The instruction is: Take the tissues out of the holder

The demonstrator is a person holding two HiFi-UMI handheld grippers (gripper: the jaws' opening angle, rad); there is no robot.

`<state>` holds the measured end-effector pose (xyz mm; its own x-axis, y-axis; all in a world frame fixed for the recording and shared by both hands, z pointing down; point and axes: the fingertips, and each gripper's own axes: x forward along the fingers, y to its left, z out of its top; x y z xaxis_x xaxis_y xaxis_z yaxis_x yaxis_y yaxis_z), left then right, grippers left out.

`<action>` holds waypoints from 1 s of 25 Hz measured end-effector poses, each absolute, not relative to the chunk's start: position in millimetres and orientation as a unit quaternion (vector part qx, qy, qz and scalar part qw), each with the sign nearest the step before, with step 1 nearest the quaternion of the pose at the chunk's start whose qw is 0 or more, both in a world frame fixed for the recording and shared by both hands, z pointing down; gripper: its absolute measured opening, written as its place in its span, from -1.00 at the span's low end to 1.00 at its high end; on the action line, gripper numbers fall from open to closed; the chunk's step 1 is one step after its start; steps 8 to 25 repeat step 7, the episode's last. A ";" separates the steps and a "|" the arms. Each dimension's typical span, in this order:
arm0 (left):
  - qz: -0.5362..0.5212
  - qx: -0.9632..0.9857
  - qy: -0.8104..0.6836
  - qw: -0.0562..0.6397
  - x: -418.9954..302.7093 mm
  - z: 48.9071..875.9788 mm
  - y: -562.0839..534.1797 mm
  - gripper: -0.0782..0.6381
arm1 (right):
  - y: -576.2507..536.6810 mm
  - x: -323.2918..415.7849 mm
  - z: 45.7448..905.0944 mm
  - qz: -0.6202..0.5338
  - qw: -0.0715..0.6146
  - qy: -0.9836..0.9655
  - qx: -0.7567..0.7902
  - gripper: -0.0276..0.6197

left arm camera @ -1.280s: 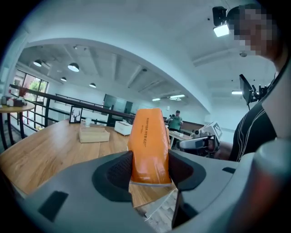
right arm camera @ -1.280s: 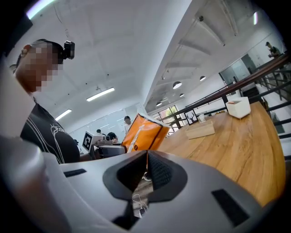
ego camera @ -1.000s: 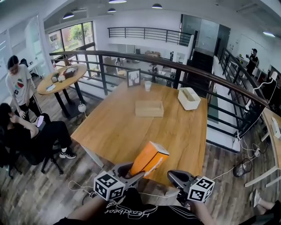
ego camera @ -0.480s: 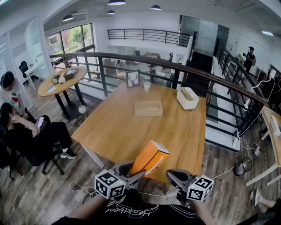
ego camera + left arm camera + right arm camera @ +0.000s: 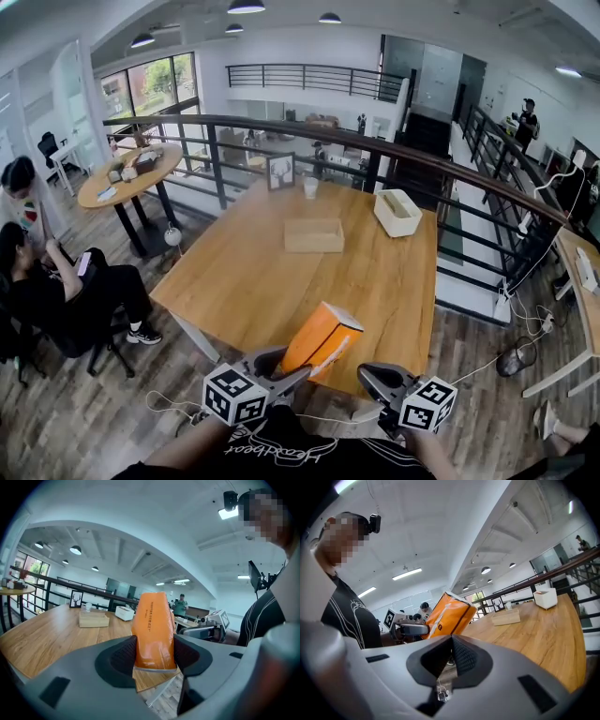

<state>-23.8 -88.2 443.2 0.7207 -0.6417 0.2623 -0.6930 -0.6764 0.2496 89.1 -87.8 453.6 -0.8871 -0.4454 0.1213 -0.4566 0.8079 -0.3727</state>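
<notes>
My left fingers (image 5: pixel 120 656) are clamped on the orange tissue pack (image 5: pixel 152 630), tilted over the desk's (image 5: pixel 281 281) near edge. My right fingers (image 5: pixel 462 656) are pinched together, empty. Farther out sits the wooden holder (image 5: pixel 314 235), its contents unclear, then a white box (image 5: pixel 397 213).

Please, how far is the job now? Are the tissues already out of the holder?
Done: the tissue pack is out, well apart from the wooden holder across the table. In hand: the left gripper clamps the pack, tilted, above the table's near edge; the right gripper is shut and empty. Left: probably only setting the pack down.
</notes>
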 end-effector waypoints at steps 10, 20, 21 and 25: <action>0.076 0.915 -0.361 0.164 -26.6 437.0 -90.5 -0.12 | -88.3 83.3 443.9 0.191 0.010 -0.953 0.233 -0.86; 0.076 0.915 -0.361 0.164 -26.6 437.0 -90.5 -0.12 | -88.3 83.3 443.9 0.191 0.010 -0.953 0.233 -0.86; 0.076 0.915 -0.361 0.164 -26.6 437.0 -90.5 -0.12 | -88.3 83.3 443.9 0.191 0.010 -0.953 0.233 -0.86; 0.076 0.915 -0.361 0.164 -26.6 437.0 -90.5 -0.12 | -88.3 83.3 443.9 0.191 0.010 -0.953 0.233 -0.86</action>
